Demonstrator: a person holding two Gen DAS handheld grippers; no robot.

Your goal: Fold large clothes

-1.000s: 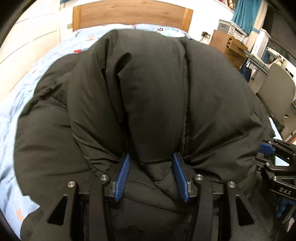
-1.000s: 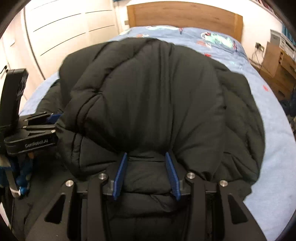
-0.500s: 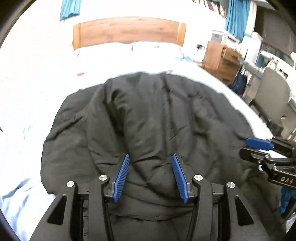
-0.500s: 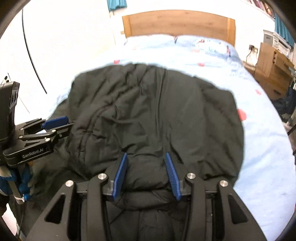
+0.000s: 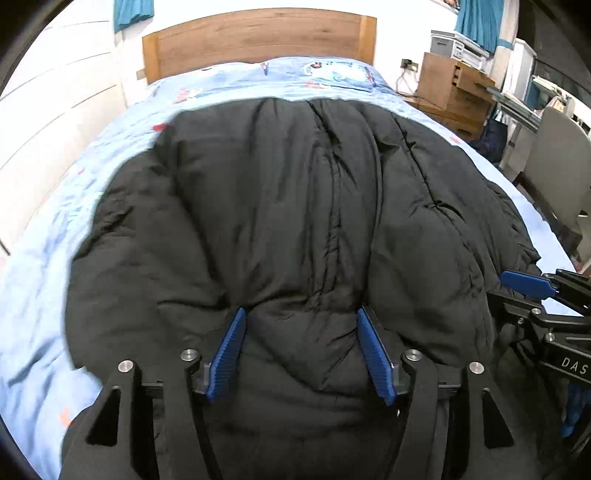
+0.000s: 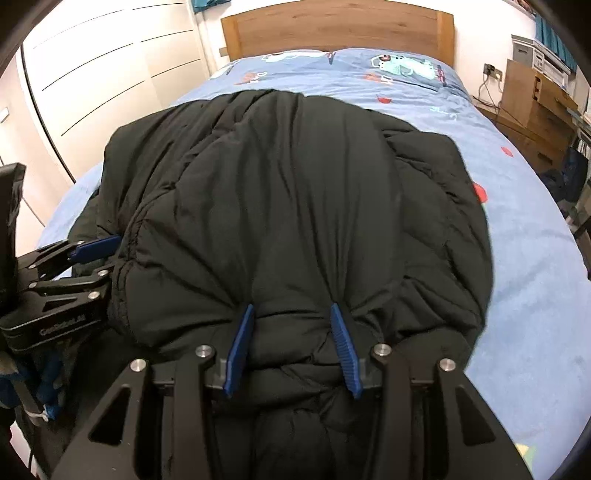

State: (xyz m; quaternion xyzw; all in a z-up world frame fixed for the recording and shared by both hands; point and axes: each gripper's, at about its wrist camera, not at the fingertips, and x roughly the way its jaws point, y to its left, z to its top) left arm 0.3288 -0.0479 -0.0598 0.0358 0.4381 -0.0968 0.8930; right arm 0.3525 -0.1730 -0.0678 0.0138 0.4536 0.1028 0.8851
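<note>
Both tongs are being kept on the near edge of the black puffer coat (image 5: 314, 206); the left tongs (image 5: 301, 354) are opening, with a bulge of padded fabric sitting between the blue pads (image 5: 226, 356), and whether those pads are pressing on it cannot be told from the frames; the right tongs (image 6: 293, 347) are being held clamped on a gathered fold of the same edge, with creases radiating from the pinch.

The coat is being judged as soft, thick and springy, likely light for its bulk; its smooth shell is probably slippery, so a deep bite on a seam or on the bunched hem is being judged safer than a shallow pinch on a puffed panel; trapped air is likely to push any fold open again, so pressing down after each fold is being advised; the two holds are being kept well apart along one edge so that the fabric can be carried evenly.

The coat is being seen as matt black and quilted, with a stitched line running down its middle and rounded puffs on either side; it is lying spread over the middle of the bed (image 6: 535, 295), its far end reaching toward the pillows; the bed is being covered by a blue printed sheet; a wooden headboard (image 6: 338, 31) is standing beyond; white wardrobe doors (image 6: 92, 81) are being seen on one side and a wooden cabinet (image 5: 452, 85) on the other.
</note>
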